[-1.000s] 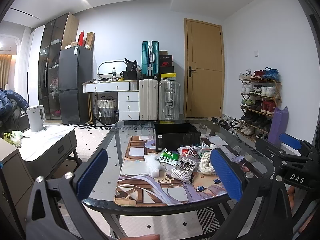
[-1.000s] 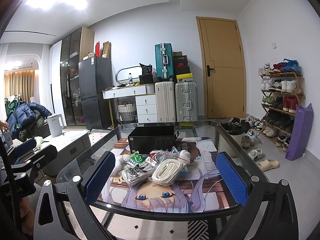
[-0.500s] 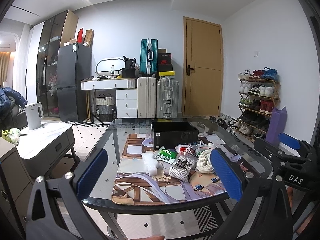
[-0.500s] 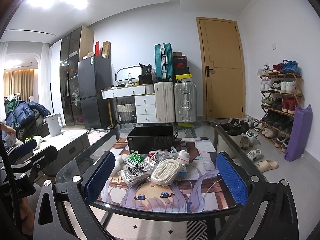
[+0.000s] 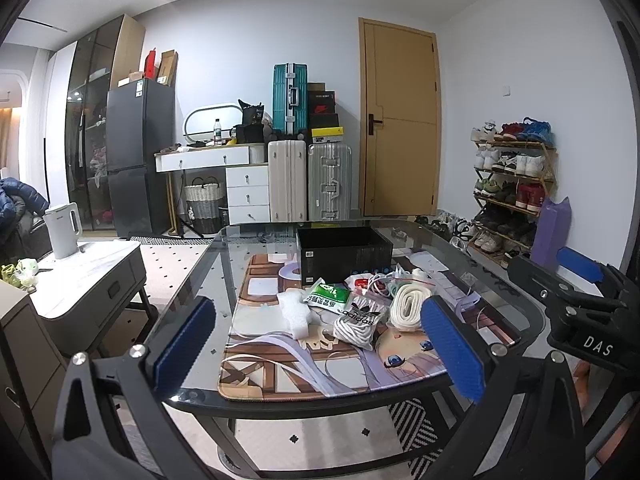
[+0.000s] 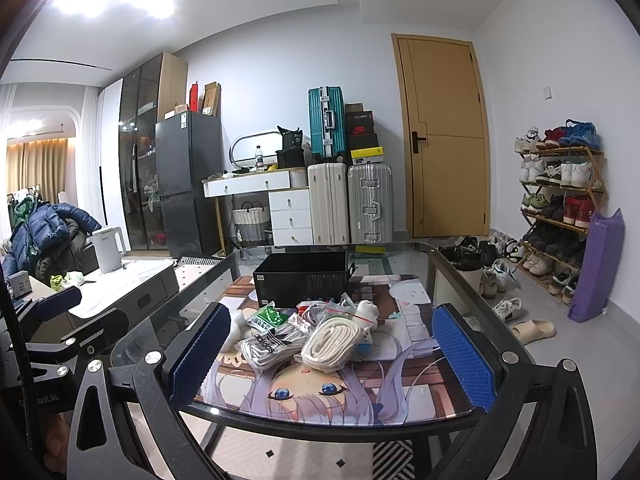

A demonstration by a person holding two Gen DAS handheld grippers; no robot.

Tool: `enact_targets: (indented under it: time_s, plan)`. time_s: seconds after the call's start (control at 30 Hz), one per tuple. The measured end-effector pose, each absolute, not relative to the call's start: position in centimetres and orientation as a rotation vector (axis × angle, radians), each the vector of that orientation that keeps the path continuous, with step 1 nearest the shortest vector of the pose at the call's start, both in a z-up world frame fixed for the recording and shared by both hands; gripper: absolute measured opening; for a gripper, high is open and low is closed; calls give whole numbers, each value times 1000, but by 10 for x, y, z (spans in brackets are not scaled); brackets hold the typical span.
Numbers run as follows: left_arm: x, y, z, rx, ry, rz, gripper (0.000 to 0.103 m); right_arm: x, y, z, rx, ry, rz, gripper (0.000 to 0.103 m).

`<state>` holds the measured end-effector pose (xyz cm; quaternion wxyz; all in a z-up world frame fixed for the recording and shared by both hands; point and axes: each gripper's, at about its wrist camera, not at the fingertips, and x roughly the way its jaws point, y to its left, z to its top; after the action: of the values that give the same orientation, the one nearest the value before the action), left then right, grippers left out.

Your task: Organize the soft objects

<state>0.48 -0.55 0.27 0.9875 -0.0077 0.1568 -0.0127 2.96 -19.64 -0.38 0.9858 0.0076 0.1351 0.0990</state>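
A pile of soft things lies on the anime desk mat (image 5: 280, 372) (image 6: 400, 396): a coiled white strap (image 5: 407, 303) (image 6: 330, 340), an adidas bag of white laces (image 5: 358, 320) (image 6: 270, 344), a green-and-white packet (image 5: 327, 294) (image 6: 267, 317), a white foam piece (image 5: 294, 312) and small clear bags. An open black box (image 5: 344, 250) (image 6: 302, 278) stands behind the pile. My left gripper (image 5: 316, 344) is open and empty, short of the table's near edge. My right gripper (image 6: 330, 356) is open and empty, also short of the near edge.
The glass table (image 5: 192, 280) (image 6: 472, 292) holds the mat. A low white side table with a kettle (image 5: 62, 230) stands to the left. Suitcases (image 5: 310, 184), drawers and a fridge line the far wall. A shoe rack (image 6: 560, 208) and loose shoes sit at right.
Both grippers have drifted only slightly; the left view has shifted a little leftward and closer. Both stay open and nothing on the table has moved.
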Motion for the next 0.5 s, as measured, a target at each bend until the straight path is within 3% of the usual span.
enact_targets:
  time_s: [0.2,0.5]
  plan:
    - [33,-3,7,25,409,-24,103,57,-190,13,-2,328,273,103]
    - [109,17,26,-27,531,-73,103,171,-171,27,8,546,328,103]
